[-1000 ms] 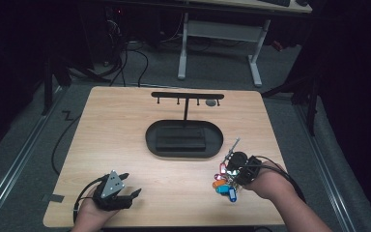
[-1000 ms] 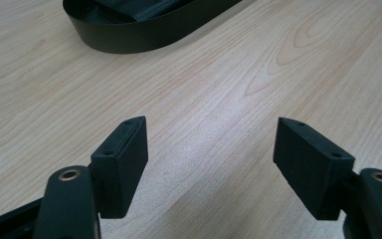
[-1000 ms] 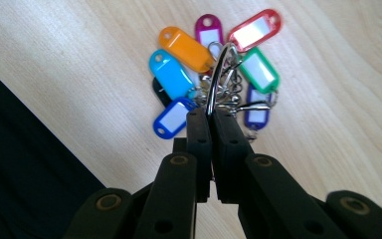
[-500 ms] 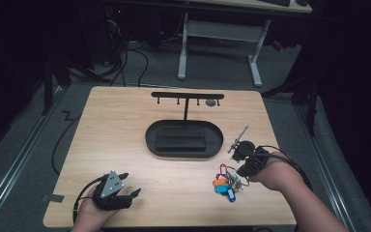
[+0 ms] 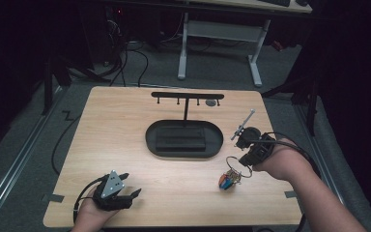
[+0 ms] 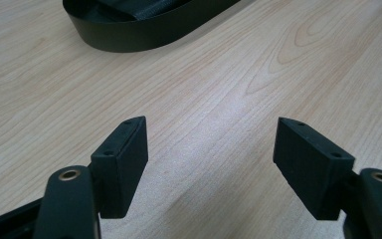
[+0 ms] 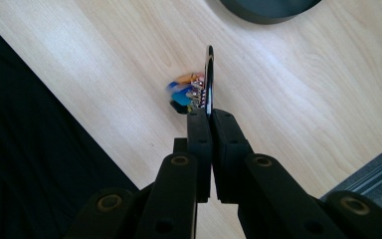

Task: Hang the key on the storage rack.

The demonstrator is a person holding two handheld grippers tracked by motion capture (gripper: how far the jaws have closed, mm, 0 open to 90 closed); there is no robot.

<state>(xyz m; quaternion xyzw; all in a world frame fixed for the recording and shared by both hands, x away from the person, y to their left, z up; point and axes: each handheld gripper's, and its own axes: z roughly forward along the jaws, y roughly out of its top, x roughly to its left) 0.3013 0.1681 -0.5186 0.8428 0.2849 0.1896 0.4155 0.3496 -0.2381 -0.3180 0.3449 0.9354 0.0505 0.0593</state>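
A bunch of keys (image 5: pixel 229 180) with blue, orange and red tags hangs from a metal ring (image 5: pixel 234 161) just above the table's front right. My right gripper (image 5: pixel 247 159) is shut on that ring. In the right gripper view the ring (image 7: pixel 209 79) stands edge-on between the closed jaws of my right gripper (image 7: pixel 210 117), and the keys (image 7: pixel 185 93) dangle beyond them. My left gripper (image 5: pixel 133 194) rests at the front left, open, with bare wood between its jaws in the left gripper view (image 6: pixel 210 149). A black key rack (image 5: pixel 187 96) with small hooks stands on an oval black base (image 5: pixel 150 137) at mid-table.
The oval base's rim (image 6: pixel 129 40) lies ahead of my left gripper. A small dark round piece (image 5: pixel 211 102) sits by the rack's right end. Cables trail from both grippers. The table edge (image 7: pixel 74 124) and dark floor lie close to the keys.
My right gripper has lifted and drawn back to the right with the ring; the keys rose from a flat spread to hang bunched below it. The left gripper has not moved.
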